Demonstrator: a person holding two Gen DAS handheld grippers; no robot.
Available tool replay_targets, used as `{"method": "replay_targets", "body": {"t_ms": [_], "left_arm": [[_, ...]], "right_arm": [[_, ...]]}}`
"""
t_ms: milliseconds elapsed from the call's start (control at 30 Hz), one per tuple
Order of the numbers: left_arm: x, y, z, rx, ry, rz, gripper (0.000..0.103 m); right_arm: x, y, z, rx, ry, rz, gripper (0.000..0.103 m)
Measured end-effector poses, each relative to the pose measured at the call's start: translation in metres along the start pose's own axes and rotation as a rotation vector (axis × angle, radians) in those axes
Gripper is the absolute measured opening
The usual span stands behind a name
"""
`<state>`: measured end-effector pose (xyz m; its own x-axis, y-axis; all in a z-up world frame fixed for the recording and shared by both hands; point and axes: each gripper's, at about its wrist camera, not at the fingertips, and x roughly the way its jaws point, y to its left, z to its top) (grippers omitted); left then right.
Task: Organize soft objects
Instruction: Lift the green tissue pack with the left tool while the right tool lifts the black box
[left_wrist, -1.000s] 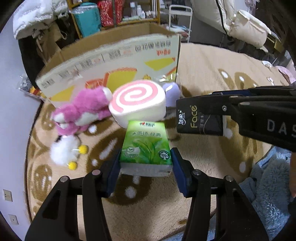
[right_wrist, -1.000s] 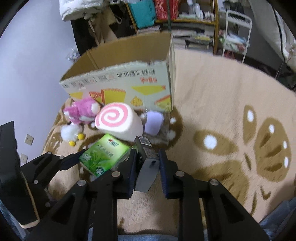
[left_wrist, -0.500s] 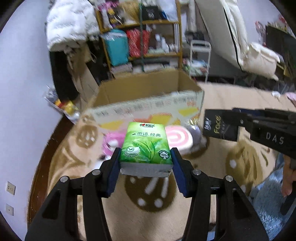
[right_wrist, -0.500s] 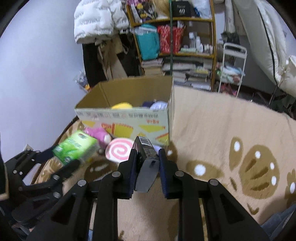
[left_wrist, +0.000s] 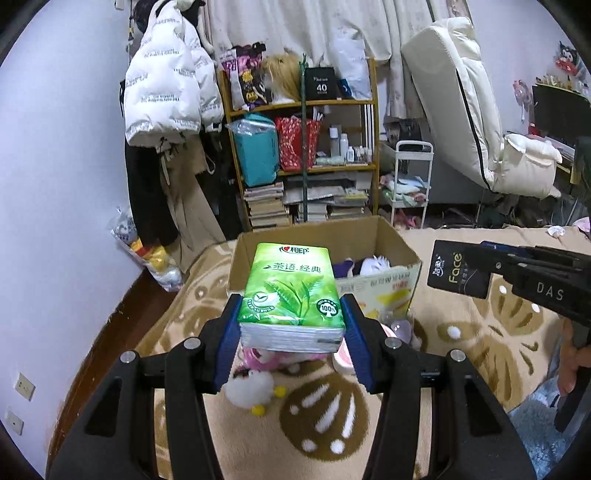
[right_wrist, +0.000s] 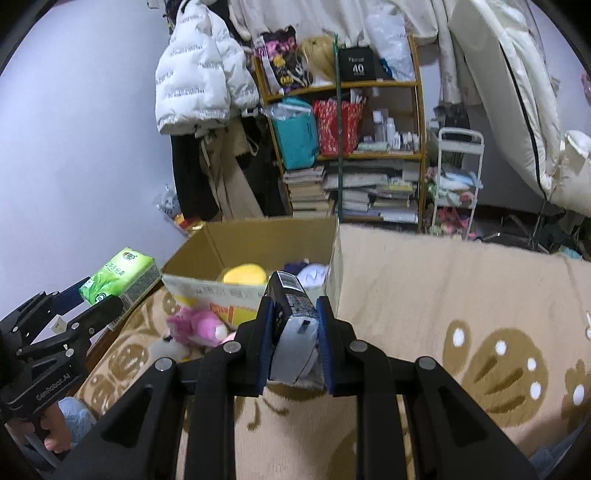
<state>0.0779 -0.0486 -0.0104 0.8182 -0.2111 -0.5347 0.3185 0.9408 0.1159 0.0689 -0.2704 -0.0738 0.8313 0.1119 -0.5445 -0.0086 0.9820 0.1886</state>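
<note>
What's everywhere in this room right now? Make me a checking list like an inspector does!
Surface: beige rug with brown patterns.
Job's things: green tissue pack and black tissue pack both held up; cardboard box open, holding a yellow plush; pink plush on the rug beside the box.
Clutter: white fluffy toy on the rug.
Grippers: left gripper shut on the green pack; right gripper shut on the black pack.
Cables: nothing seen.
Surroundings: crowded shelf, white jacket hanging.
</note>
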Motion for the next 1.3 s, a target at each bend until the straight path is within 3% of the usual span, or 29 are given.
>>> {"method": "replay_targets", "body": {"t_ms": [233, 733, 967, 1133, 1300], "left_arm": [[0.005, 0.001, 0.019, 0.021, -0.042, 0.005, 0.052], [0.042, 0.026, 0.055, -0.001, -0.054, 0.04, 0.052], [0.066, 0.027, 0.058, 0.039, -0.054, 0.046, 0.052], [0.084, 0.029, 0.054, 0.022, -0.046, 0.077, 0.052], [0.1, 0.034, 0.046, -0.003, -0.01, 0.056, 0.052]], "right_arm": [[-0.003, 0.008, 0.018, -0.017, -0.057, -0.007, 0.024], [0.024, 0.013, 0.061, -0.058, -0.099, -0.026, 0.024], [0.039, 0.013, 0.07, -0.044, -0.157, 0.01, 0.024], [0.055, 0.01, 0.067, -0.031, -0.15, 0.011, 0.024], [0.071, 0.001, 0.061, -0.007, -0.133, 0.011, 0.024]]}}
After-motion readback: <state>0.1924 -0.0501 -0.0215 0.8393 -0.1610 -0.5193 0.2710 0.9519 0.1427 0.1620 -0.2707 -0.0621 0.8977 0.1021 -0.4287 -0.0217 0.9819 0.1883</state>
